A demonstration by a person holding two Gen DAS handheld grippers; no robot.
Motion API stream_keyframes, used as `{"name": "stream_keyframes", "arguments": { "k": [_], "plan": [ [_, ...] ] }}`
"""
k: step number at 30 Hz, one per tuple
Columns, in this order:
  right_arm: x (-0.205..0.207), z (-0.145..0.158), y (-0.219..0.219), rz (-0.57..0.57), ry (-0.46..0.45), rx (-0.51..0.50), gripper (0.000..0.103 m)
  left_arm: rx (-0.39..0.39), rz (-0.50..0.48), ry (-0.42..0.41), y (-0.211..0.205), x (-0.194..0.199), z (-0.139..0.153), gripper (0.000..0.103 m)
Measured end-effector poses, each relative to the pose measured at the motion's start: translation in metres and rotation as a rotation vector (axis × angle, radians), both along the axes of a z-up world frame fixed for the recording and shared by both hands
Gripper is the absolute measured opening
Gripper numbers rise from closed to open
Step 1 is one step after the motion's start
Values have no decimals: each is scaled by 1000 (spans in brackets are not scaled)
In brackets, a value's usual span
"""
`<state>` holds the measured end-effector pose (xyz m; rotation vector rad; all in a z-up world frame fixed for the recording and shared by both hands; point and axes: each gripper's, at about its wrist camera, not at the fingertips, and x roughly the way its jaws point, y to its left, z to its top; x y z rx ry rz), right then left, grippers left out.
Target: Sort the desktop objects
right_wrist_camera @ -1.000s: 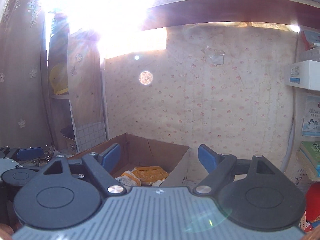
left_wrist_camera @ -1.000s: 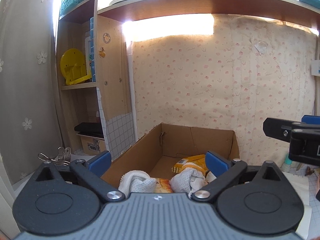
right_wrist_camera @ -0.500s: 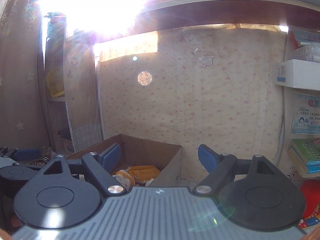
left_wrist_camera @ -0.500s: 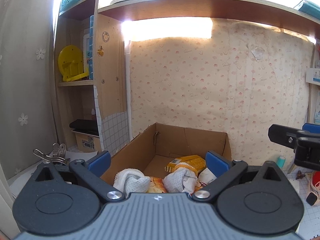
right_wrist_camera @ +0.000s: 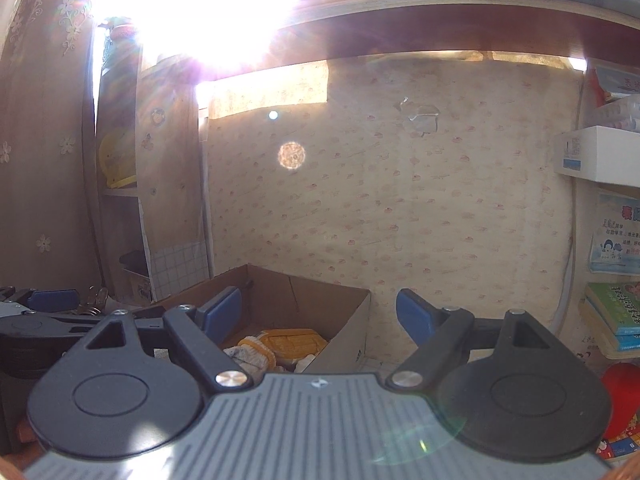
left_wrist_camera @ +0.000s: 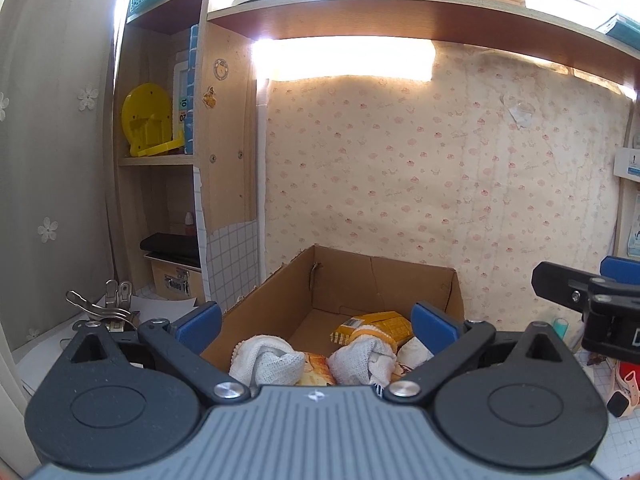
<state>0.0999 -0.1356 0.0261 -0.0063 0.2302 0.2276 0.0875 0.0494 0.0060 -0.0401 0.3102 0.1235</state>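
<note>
Sorting partly done, judged from the load already in the cardboard box [left_wrist_camera: 372, 284] at the back of the desk, against the wallpapered wall: two balled white cloths [left_wrist_camera: 266, 356], a yellow snack packet [left_wrist_camera: 374, 326] and other wrappers, partly hidden behind the gripper body. Left gripper [left_wrist_camera: 316, 326] raised level in front of the box, fingers spread wide, nothing between the blue pads [left_wrist_camera: 198, 326]. Right gripper [right_wrist_camera: 320, 314] likewise wide apart and empty, aimed at the right-hand wall of the same box [right_wrist_camera: 352, 332]. Still outside the box: metal binder clips [left_wrist_camera: 106, 306] on white paper near the desk's left edge, a pink-strapped item [left_wrist_camera: 624, 390] and a small teal-capped object [left_wrist_camera: 560, 326] toward the right edge; identity of these last two unclear. Red object [right_wrist_camera: 624, 396] at the right edge also unsorted. Remaining work probably several more pick-ups; next target not determinable from these views.
</note>
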Motion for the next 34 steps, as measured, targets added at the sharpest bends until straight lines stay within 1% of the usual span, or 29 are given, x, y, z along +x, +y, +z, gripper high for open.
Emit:
{"name": "stream_keyframes", "arguments": {
  "k": [19,25,30,34],
  "plan": [
    [1,0,5,4,3,-8,83,5,-33,-4,-2,-1,0,103],
    [0,-2,4,-1,4,-3,83,31,-48,-36,-6,-5,-1,103],
    [0,-1,3,-6,2,-2,83,25,-54,-44,-5,-6,-1,103],
    [-1,-1,2,-6,-3,-3,83,23,-46,-33,-4,-4,-1,103]
  ]
}}
